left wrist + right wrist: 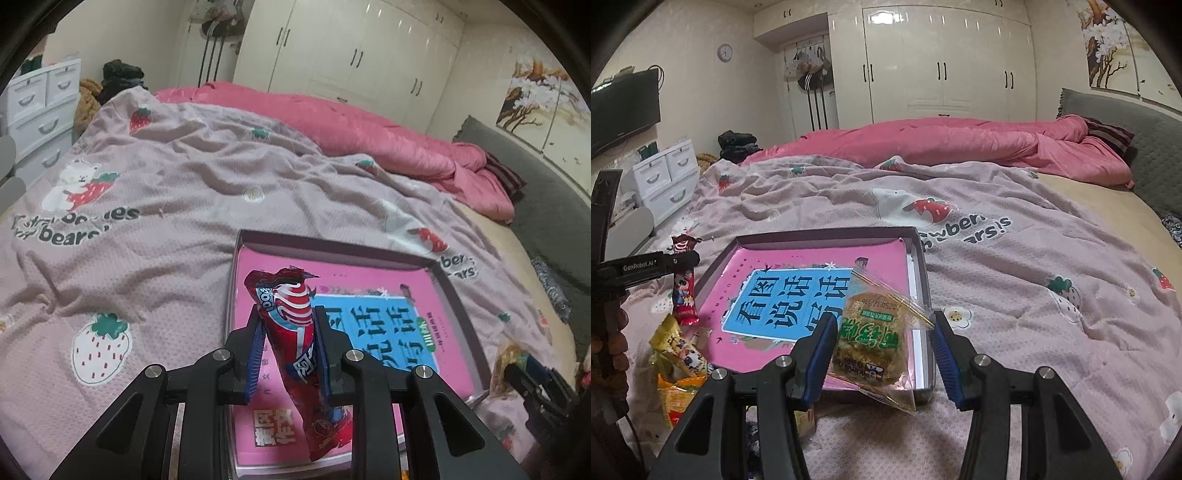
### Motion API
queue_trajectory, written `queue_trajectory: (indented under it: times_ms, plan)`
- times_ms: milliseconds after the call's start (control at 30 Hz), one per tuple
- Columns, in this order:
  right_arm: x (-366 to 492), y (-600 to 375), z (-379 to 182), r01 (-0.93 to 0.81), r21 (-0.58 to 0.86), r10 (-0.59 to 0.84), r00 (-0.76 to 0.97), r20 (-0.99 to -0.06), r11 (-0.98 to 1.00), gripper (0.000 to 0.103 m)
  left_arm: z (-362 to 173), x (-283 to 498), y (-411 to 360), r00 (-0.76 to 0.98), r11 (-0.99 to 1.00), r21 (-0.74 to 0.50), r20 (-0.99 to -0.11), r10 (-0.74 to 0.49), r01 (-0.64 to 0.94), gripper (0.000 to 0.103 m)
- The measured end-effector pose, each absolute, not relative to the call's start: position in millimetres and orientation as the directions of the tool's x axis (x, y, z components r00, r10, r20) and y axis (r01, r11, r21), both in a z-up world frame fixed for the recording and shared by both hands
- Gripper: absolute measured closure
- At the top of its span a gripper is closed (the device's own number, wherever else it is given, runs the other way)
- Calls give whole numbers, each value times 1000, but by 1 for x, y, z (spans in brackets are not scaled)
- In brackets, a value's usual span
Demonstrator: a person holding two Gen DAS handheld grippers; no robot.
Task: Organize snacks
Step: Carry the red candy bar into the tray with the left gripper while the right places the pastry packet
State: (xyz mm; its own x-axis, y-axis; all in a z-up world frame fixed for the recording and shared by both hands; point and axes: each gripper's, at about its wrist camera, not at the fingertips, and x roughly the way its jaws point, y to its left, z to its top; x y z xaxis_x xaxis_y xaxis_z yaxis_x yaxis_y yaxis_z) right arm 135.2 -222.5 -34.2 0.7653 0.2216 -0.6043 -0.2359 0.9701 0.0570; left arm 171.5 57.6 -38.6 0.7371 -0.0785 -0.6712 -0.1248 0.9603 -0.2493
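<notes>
My left gripper [286, 347] is clenched on a red snack stick [295, 332], a slim foil-wrapped bar, pads pressing its middle with both crimped ends sticking out past them; it hangs over the near left corner of the shallow box [448, 284] lying on the bedspread [155, 184]. I judge it light and slightly crushable, its glossy film slippery, so the mid-length grip across the narrow side seems right. My right gripper [884, 350] has a clear cracker packet [875, 339] between its jaws, over the near right edge of the box, whose floor shows a pink book cover [812, 266]. The left pad touches the packet's side; whether the right pad reaches its thin flap I cannot tell, though the packet sits tilted off the surface as if held. I expect brittle contents, a soft slick bag, so gentle pressure. More snacks [677, 354] lie piled beside the box
</notes>
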Motion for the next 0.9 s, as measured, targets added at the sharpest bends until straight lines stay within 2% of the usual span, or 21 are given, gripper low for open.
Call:
queue_trajectory:
  times_ms: [433, 900]
  plan:
    - [158, -219, -56, -245, 66, 227, 718, -658, 967, 51, -67, 186, 53, 674, 965, -244, -729, -119, -93, 77]
    - [170, -216, -67, -244, 69, 224, 693, -686, 967, 52, -68, 184, 52, 657, 960, -269, -739, -152, -81, 77]
